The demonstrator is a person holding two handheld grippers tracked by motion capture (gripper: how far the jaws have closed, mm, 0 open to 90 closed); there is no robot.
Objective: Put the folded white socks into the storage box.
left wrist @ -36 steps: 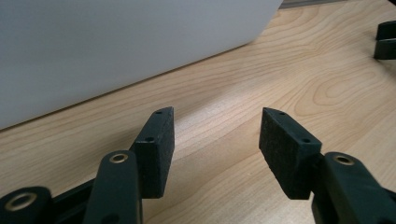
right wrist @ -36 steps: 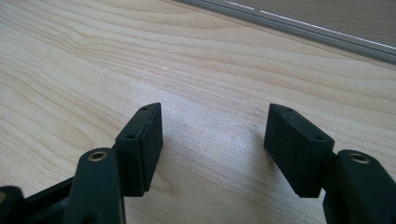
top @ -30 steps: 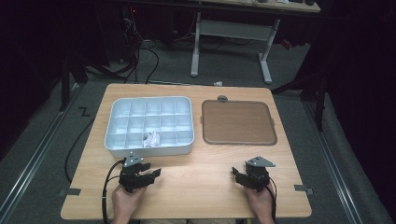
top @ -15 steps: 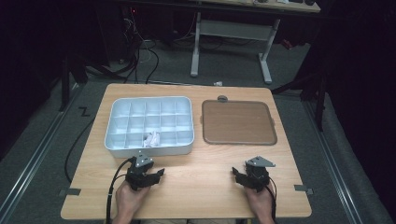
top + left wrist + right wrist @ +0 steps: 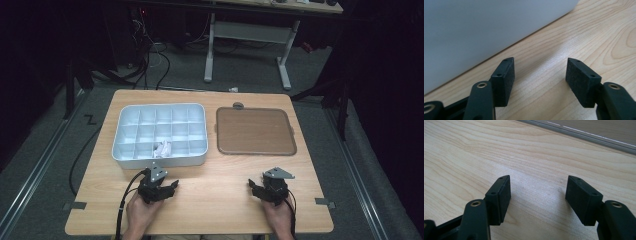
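On the tabletop (image 5: 215, 185), the left hand-held gripper (image 5: 167, 186), jaws apart and just widening on nothing, rests near the tray (image 5: 125, 150) holding crumpled paper (image 5: 162, 148); right hand-held gripper (image 5: 256, 188) sits agape, empty

The bare table (image 5: 220, 185) runs wide between the left gripper (image 5: 167, 186) and the right gripper (image 5: 256, 188). The white box (image 5: 160, 159) stands just ahead of the left one, its wall (image 5: 486, 27) blocking the way. The brown tray (image 5: 255, 131) lies low, well ahead of the right one, beside the box
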